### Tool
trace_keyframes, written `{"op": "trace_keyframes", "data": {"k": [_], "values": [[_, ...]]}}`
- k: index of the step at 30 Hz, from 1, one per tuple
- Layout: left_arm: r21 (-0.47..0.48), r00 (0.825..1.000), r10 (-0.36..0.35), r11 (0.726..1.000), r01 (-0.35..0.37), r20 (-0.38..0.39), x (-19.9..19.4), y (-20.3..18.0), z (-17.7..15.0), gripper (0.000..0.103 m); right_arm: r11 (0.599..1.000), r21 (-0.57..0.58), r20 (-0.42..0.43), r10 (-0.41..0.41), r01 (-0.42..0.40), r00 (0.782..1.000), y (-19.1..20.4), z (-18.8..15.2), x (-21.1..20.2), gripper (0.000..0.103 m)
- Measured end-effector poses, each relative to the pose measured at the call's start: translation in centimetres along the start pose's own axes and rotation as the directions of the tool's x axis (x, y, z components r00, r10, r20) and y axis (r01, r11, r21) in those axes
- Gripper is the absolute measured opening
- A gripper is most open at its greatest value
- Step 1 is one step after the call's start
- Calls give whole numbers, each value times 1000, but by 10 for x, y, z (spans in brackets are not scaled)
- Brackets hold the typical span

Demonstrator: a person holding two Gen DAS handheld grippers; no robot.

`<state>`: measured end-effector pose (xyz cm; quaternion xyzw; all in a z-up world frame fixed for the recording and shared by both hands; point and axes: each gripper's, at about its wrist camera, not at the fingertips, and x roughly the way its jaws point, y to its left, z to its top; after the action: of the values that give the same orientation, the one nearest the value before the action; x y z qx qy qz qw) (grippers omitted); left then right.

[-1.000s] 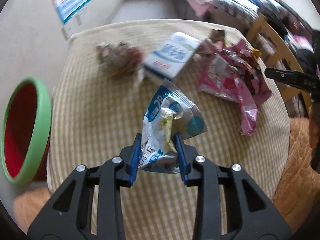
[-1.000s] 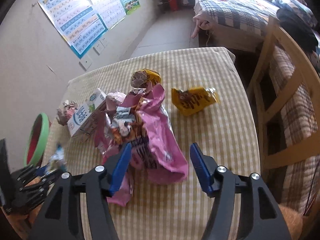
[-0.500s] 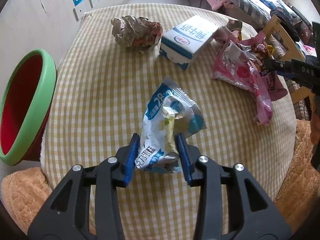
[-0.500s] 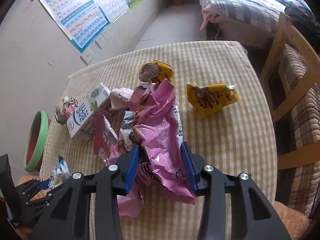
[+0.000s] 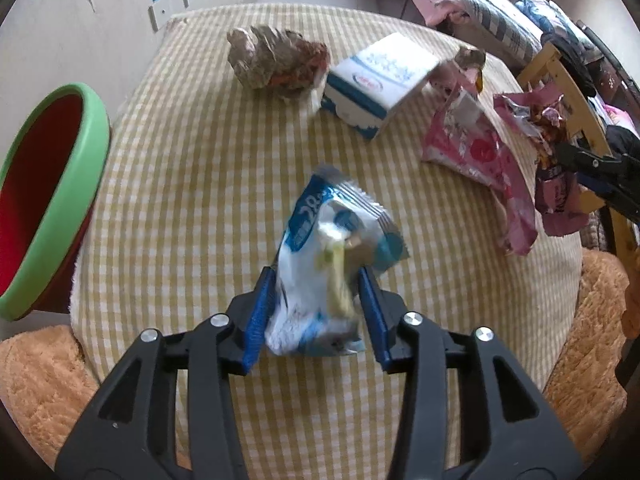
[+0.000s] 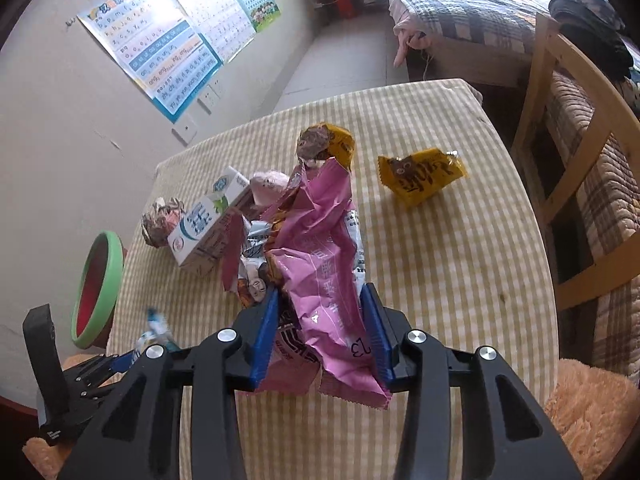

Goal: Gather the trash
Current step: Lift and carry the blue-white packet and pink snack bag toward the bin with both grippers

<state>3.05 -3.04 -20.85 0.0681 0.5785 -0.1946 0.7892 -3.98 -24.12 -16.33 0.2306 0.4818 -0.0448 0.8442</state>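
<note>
A blue and white snack wrapper [image 5: 336, 224] hangs blurred between the pads of my left gripper [image 5: 316, 280], above the checked tablecloth [image 5: 180, 180]. Its jaws are opening, but both pads still touch the wrapper. My right gripper [image 6: 322, 300] is shut on a crumpled pink wrapper [image 6: 316, 240] with other foil scraps bunched in it, lifted off the table. A red bin with a green rim [image 5: 44, 196] stands beside the table's left edge. In the right wrist view the left gripper [image 6: 120, 360] shows at the lower left.
On the table lie a crumpled paper ball [image 5: 280, 60], a blue and white milk carton [image 5: 376, 88], a pink flowered wrapper [image 5: 472, 152], a yellow snack packet [image 6: 420, 174] and a brown and yellow wrapper [image 6: 324, 144]. A wooden chair [image 6: 580, 128] stands at the right.
My right gripper closed on the pink wrapper and raised it a little. The left jaws have spread slightly around the blue and white wrapper, which now looks blurred.
</note>
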Motion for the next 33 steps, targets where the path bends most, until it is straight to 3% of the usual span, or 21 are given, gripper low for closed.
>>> {"op": "trace_keyframes", "data": {"k": [2, 5, 13, 25, 33], "values": [[10, 1000, -5, 1000, 5, -3, 0, -2, -1, 31, 1000, 2, -2, -3, 3, 1000, 1, -1, 0, 40], [22, 1000, -2, 1000, 2, 13, -2, -6, 0, 29, 1000, 2, 4, -6, 6, 1000, 2, -2, -1, 40], [1, 998, 5, 1000, -5, 66, -19, 0, 2, 28, 1000, -14, 74, -23, 24, 997, 10, -2, -13, 40], [-44, 975, 48, 998, -40, 216, -66, 7, 12, 28, 995, -100, 86, 37, -28, 996, 48, -1, -21, 40], [-52, 966, 53, 998, -41, 251, -78, 5, 15, 28, 985, -162, 87, 81, -66, 993, 75, -1, -26, 40]]}}
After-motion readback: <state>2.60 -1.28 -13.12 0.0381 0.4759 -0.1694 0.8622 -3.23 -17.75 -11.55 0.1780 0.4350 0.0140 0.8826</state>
